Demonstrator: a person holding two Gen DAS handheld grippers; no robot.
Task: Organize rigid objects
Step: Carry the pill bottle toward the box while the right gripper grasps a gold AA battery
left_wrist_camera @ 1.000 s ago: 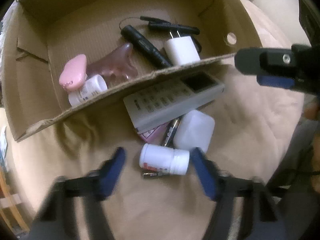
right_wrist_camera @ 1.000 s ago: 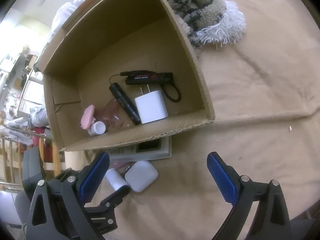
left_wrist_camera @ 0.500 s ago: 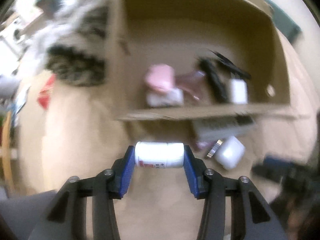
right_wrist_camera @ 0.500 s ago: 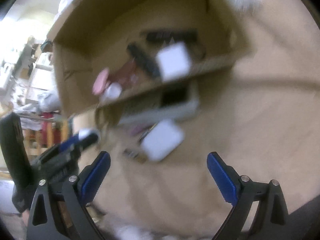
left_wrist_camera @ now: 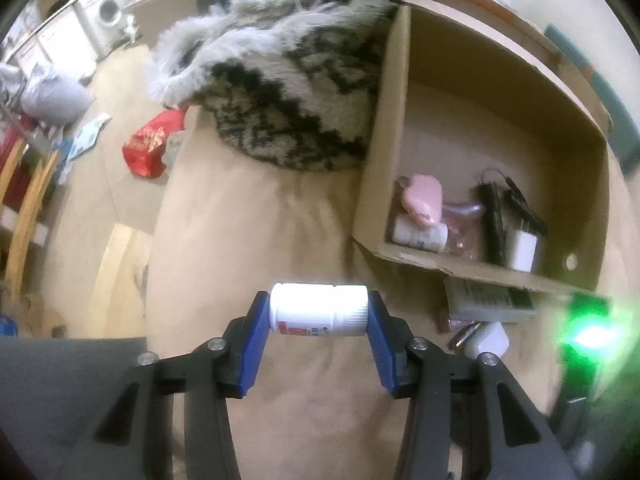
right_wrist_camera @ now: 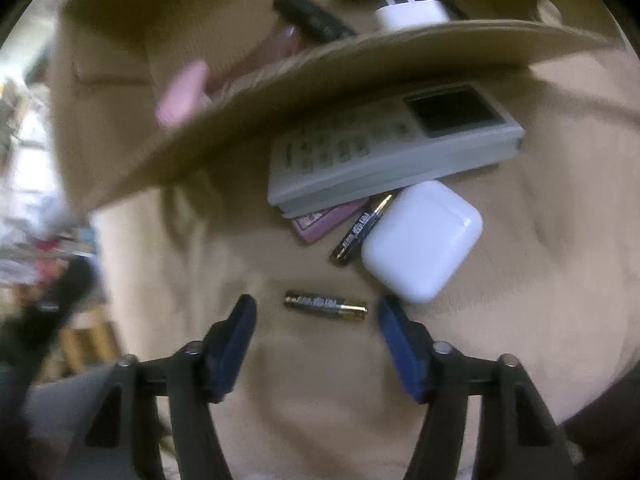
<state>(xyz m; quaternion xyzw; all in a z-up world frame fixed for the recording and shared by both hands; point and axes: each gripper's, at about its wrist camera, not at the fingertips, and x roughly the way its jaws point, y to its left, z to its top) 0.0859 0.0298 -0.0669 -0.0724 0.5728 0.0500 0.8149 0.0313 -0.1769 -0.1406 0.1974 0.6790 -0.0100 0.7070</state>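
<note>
The left gripper [left_wrist_camera: 319, 316] is clamped on a white plastic pill bottle with a red label [left_wrist_camera: 318, 315], held sideways above the tan blanket [left_wrist_camera: 248, 240]. The open brown cardboard box [left_wrist_camera: 576, 128] lies toward two o'clock from it. The right gripper [right_wrist_camera: 317, 322] has its jaws closing around a black-and-gold cylindrical battery [right_wrist_camera: 326, 306] lying on the blanket, pads apparently not touching it through the blur. A white rounded plastic case [right_wrist_camera: 422, 240] sits at one o'clock of the battery, below a grey remote control [right_wrist_camera: 392, 148].
</note>
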